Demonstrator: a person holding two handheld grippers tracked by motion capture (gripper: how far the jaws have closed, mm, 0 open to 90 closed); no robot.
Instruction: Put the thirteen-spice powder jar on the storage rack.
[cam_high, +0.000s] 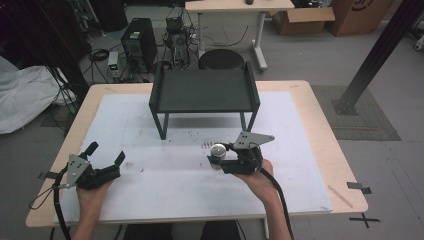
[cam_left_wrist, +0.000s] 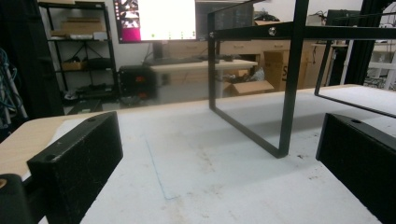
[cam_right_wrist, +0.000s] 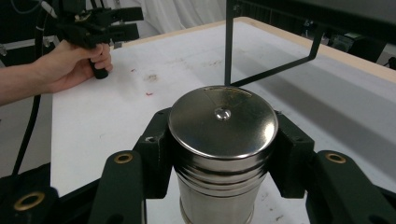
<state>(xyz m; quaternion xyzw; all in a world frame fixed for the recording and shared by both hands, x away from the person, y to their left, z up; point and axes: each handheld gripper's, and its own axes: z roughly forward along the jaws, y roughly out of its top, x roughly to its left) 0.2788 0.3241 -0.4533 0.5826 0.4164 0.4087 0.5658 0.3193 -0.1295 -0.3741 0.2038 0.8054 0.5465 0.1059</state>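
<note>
Right gripper (cam_high: 216, 159), near centre-right of the table (cam_high: 320, 150): jaws clamped on either side of a lidded stainless steel canister (cam_right_wrist: 223, 154), just below its lid. The canister stands upright on the white mat (cam_high: 175, 185), in front of the black metal stand (cam_high: 204, 92), which sits at the far middle. No brand or writing readable on the lid.

Left gripper (cam_high: 106, 159), near left: jaws spread wide, nothing between them, over the mat's near-left area. From its own view, the stand's leg (cam_left_wrist: 290, 93) rises ahead. A cardboard box (cam_high: 360, 12) on the far floor carries a mark too cropped to read.
</note>
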